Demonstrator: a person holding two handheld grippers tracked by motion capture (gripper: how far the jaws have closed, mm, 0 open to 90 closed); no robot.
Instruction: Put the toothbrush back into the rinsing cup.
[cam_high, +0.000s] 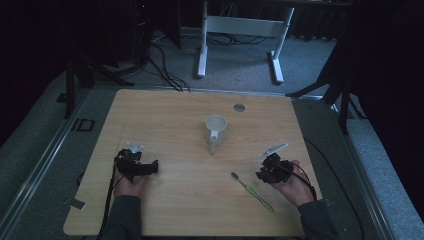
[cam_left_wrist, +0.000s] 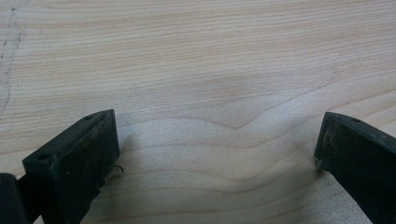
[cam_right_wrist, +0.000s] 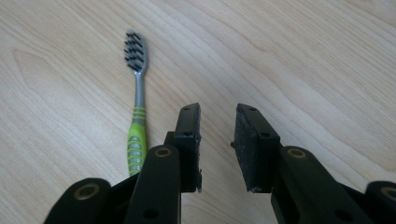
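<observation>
A grey and green toothbrush (cam_high: 252, 191) lies flat on the wooden table (cam_high: 170, 115), near the front right. In the right gripper view the toothbrush (cam_right_wrist: 137, 93) runs just left of my jaws, bristles at the far end. A white mug (cam_high: 216, 131) stands upright at the table's middle, its handle toward me. My right gripper (cam_high: 262, 174) rests low on the table beside the brush; the right gripper (cam_right_wrist: 217, 112) has a narrow gap and holds nothing. My left gripper (cam_high: 151, 167) sits at the front left. The left gripper (cam_left_wrist: 217, 123) is wide open over bare wood.
A round grey grommet (cam_high: 239, 107) sits in the table's far edge. Beyond the table, a white desk frame (cam_high: 240, 27) and loose cables (cam_high: 165, 70) lie on the grey carpet. Dark stands (cam_high: 75, 75) flank both sides.
</observation>
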